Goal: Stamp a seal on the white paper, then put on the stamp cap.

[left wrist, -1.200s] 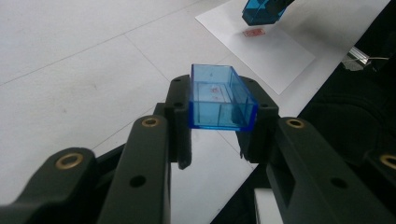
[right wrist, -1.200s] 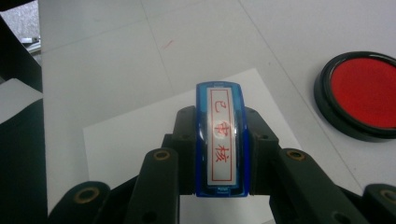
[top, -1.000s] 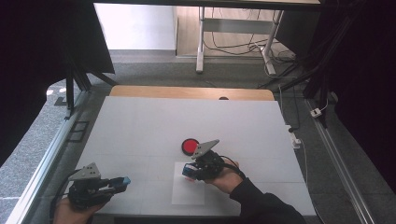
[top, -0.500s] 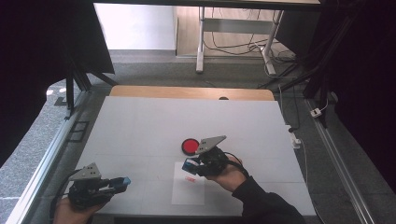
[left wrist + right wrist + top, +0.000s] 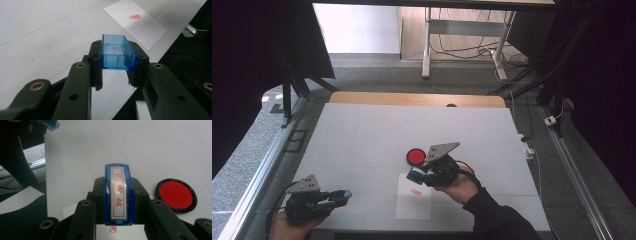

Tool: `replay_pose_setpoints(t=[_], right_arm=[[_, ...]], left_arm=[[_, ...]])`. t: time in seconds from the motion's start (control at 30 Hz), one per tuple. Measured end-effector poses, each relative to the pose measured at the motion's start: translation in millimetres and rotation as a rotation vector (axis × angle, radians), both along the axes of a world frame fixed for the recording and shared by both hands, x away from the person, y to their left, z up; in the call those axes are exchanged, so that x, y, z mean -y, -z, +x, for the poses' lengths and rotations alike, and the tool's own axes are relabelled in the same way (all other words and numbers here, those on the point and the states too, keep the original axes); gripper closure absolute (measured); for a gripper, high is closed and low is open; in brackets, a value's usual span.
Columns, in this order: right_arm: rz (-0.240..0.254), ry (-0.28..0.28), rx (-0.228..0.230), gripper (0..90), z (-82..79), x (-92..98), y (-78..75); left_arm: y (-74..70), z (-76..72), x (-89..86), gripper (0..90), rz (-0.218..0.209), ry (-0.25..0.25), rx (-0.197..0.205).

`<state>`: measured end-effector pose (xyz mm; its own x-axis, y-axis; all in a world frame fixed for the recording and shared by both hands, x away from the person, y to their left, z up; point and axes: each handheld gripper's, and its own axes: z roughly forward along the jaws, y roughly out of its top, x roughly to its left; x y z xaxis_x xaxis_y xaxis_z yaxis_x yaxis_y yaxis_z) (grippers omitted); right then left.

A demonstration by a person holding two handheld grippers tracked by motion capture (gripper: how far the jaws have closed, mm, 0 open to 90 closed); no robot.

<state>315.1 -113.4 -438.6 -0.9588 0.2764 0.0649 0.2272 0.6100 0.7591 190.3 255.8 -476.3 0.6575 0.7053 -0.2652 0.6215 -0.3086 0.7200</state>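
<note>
My right gripper [image 5: 414, 175] is shut on a blue stamp [image 5: 119, 195] whose white label carries red characters. It hangs a little above a white sheet of paper [image 5: 413, 207] that bears a small red stamp mark [image 5: 415, 191]. A round red ink pad [image 5: 415, 156] lies on the table just beyond the stamp, also seen as the ink pad [image 5: 176, 195] to the stamp's right. At the near left corner my left gripper [image 5: 343, 195] is shut on a clear blue cap [image 5: 118, 52], held low over the table. The paper [image 5: 136, 23] with its mark [image 5: 135, 17] lies beyond that cap.
The white table [image 5: 412, 125] has a wooden strip [image 5: 417, 99] along its far edge. Metal rails [image 5: 259, 170] run down both sides. A white plug and cables [image 5: 528, 147] sit off the right edge.
My right gripper has risen with the stamp and drifted slightly toward the ink pad, and the red mark on the paper shows beneath it. The left gripper has stayed put.
</note>
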Motion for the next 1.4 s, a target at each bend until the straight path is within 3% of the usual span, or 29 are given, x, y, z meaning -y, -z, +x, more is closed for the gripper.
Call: replay_pose_setpoints(t=[0.37,0.47,0.67,1.07,1.4], right_arm=[[0.019,-0.022,-0.001,70.3,-2.1,4.5,-6.7],[0.026,-0.022,-0.004,70.3,-1.7,4.8,-8.3],[0.032,-0.037,-0.013,70.3,-1.3,5.3,-9.7],[0.061,-0.050,-0.014,70.3,-1.5,8.0,-15.4],[0.080,-0.072,-0.003,70.3,-3.2,10.7,-19.9]], left_arm=[[-0.7,0.5,2.6,68.4,0.010,0.025,0.005],[-2.4,1.4,5.2,68.4,-0.021,0.063,0.010],[-6.1,5.6,19.6,68.4,0.023,0.135,0.037],[-7.7,26.5,38.4,68.5,-0.008,0.209,0.036],[-7.2,44.3,63.5,68.4,0.011,0.325,0.057]])
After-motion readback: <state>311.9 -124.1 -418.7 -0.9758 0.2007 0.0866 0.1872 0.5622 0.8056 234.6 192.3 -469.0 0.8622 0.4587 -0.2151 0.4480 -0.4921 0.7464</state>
